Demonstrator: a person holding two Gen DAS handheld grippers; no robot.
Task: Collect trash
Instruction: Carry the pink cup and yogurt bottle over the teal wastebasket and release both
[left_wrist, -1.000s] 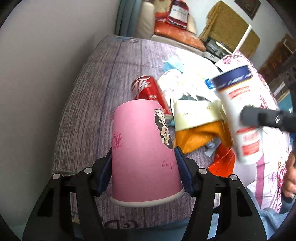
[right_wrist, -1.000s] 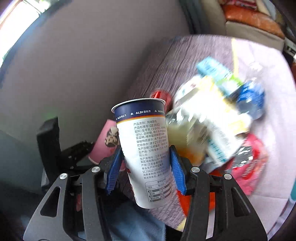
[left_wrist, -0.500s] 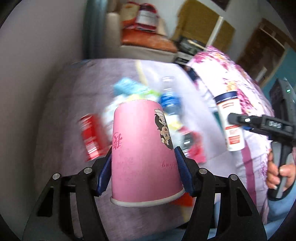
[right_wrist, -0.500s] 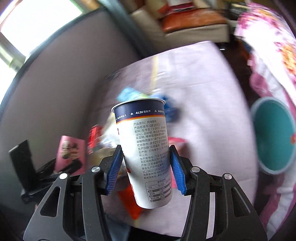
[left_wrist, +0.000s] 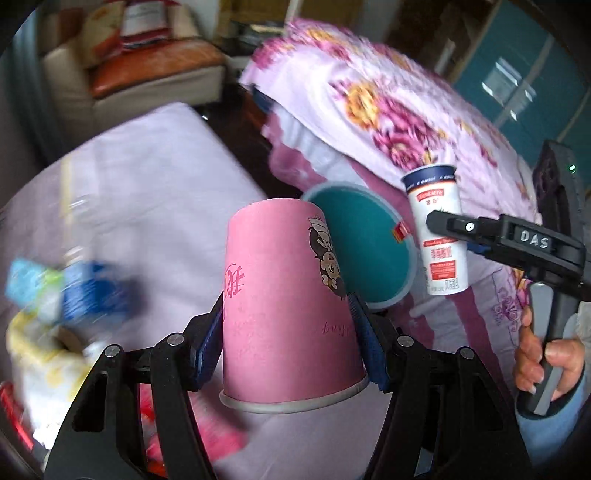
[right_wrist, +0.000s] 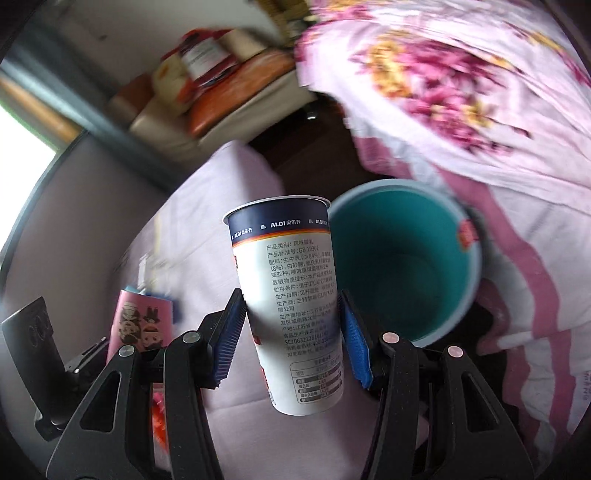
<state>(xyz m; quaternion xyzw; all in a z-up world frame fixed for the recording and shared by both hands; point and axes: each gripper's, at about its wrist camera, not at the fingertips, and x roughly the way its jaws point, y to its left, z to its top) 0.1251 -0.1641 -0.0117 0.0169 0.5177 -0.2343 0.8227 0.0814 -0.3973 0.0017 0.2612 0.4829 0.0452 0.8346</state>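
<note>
Pink paper cup (left_wrist: 291, 306) is inverted, rim down, clamped between the blue pads of the left claw (left_wrist: 290, 347). White yogurt cup (right_wrist: 291, 306) sits upright, clamped in the right claw (right_wrist: 291, 339). Both are held above the surface (left_wrist: 147, 192), beside the open teal bin (right_wrist: 410, 258) standing near the floral bed cover (left_wrist: 388, 110).

paper cup (left_wrist: 288, 306): pink, cartoon print, white rim | yogurt cup (right_wrist: 295, 295): white, navy band, red-orange stripe, dark print | bin (right_wrist: 402, 258): teal inside, pale blue rim, red label | bedspread (left_wrist: 388, 110): pale pink, magenta and yellow flowers | hand-held gripper pads (right_wrist: 229, 332): blue
</note>
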